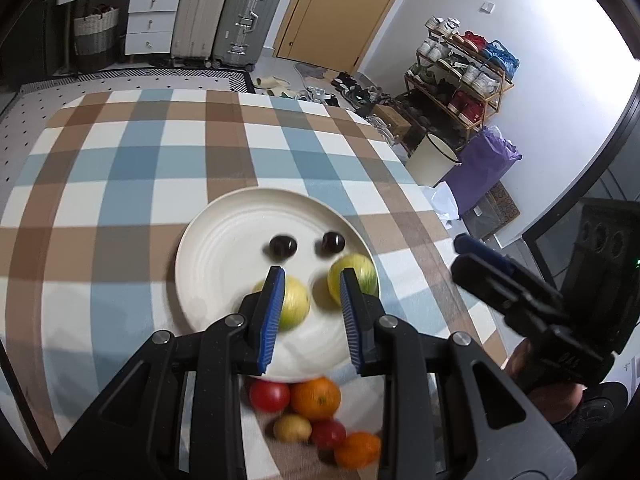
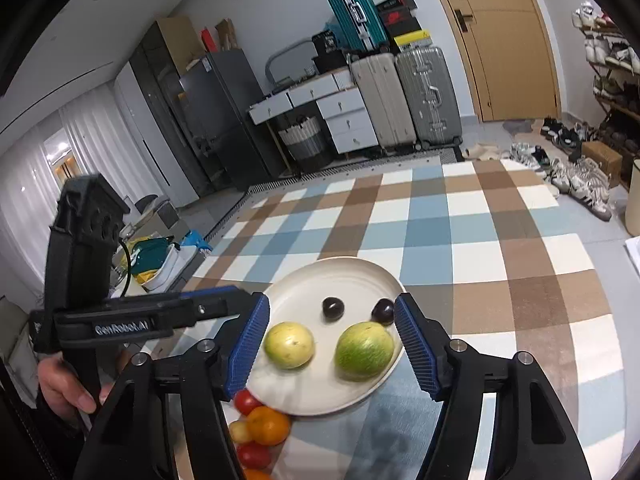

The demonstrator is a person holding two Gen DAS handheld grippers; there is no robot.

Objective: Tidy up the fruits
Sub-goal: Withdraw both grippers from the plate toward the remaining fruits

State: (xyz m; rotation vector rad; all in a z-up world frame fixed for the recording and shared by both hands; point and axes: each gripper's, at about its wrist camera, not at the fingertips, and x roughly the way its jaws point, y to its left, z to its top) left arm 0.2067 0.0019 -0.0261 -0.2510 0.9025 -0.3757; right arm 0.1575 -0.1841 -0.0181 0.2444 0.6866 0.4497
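Note:
A cream plate (image 1: 224, 256) (image 2: 316, 394) on the checked tablecloth holds two dark plums (image 1: 283, 246) (image 2: 333, 307) and two yellow-green fruits (image 1: 297, 304) (image 2: 289, 344). The greener one (image 1: 360, 274) (image 2: 364, 350) lies at the plate's right edge. My left gripper (image 1: 311, 316) is open above the plate's near part, empty. My right gripper (image 2: 332, 346) is open and empty, its fingers spread either side of both green fruits. Loose tomatoes (image 1: 269, 396) (image 2: 246, 401), oranges (image 1: 316, 398) (image 2: 267, 425) and a small yellow fruit (image 1: 292, 428) lie off the plate's near edge.
The right gripper's body (image 1: 520, 300) hovers right of the plate; the left one (image 2: 120, 316) shows left of it. Suitcases (image 2: 404, 96), drawers, a shoe rack (image 1: 460, 72) and a bin (image 1: 434, 158) stand on the floor beyond the table.

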